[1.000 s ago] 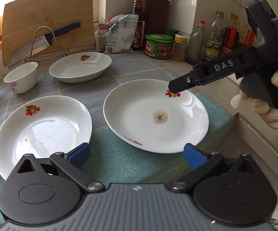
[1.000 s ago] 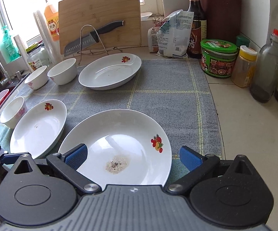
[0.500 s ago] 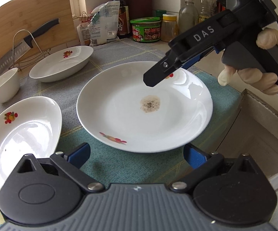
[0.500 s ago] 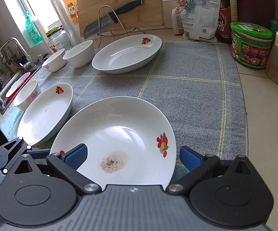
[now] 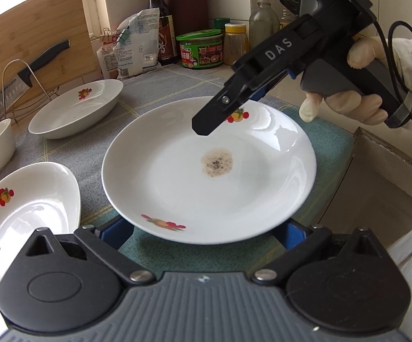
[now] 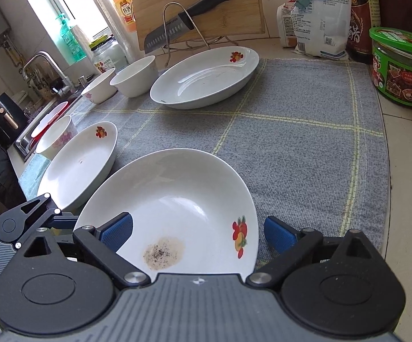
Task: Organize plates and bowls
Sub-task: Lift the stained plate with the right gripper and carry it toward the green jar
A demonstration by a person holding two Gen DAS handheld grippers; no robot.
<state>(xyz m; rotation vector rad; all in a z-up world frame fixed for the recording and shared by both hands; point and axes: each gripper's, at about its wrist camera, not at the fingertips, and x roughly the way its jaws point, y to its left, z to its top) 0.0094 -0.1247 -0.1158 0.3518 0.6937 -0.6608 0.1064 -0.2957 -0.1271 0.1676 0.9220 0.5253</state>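
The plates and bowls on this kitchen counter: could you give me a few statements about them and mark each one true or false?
1. The nearest plate has a brownish speckled stain at its centre. True.
2. That plate is stacked on another plate. False: it lies alone on the cloth.
3. A knife rests on a wire rack before the wooden cutting board. True.
4. The green-lidded jar sits inside the far oval dish. False: it stands apart, off the cloth.
5. The right hand-held gripper is clamped shut on a bowl. False: its jaws are closing, straddling the plate's rim.
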